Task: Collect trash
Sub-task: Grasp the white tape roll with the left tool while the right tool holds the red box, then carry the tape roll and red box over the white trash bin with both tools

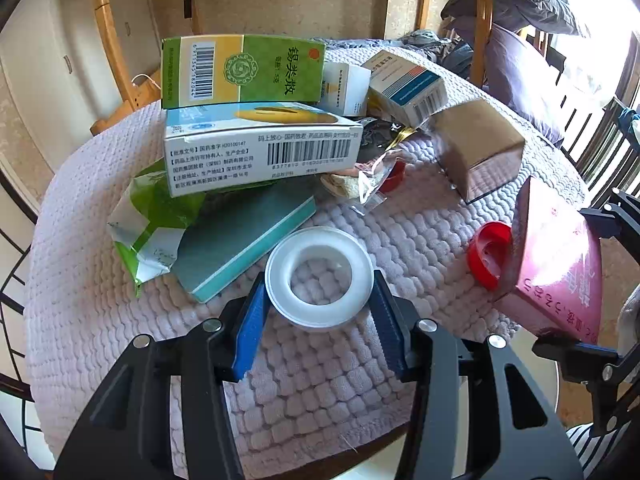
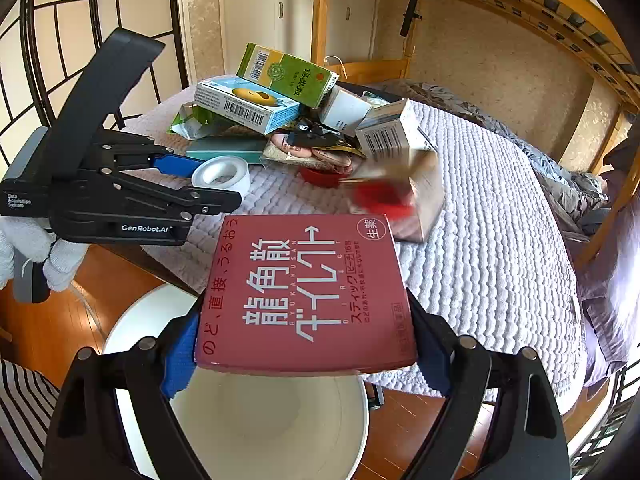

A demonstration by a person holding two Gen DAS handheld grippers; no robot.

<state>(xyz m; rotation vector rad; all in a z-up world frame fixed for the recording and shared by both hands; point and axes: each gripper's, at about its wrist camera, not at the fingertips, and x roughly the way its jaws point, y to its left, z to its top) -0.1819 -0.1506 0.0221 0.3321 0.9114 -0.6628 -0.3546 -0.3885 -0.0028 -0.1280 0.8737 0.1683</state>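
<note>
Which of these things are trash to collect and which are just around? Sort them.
For the job:
- white tape ring, between the left gripper fingers
- red box, held by the right gripper
- white bin
- boxes and wrappers pile
- red cap

Just around:
- knitted cloth
- wooden bed frame
- metal screen

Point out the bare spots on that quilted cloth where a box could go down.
Bare quilted cloth lies right of the brown cardboard box, toward the bedding. A smaller bare patch sits beside the white tape roll. Crowded: the far-left heap around the green carton.
</note>
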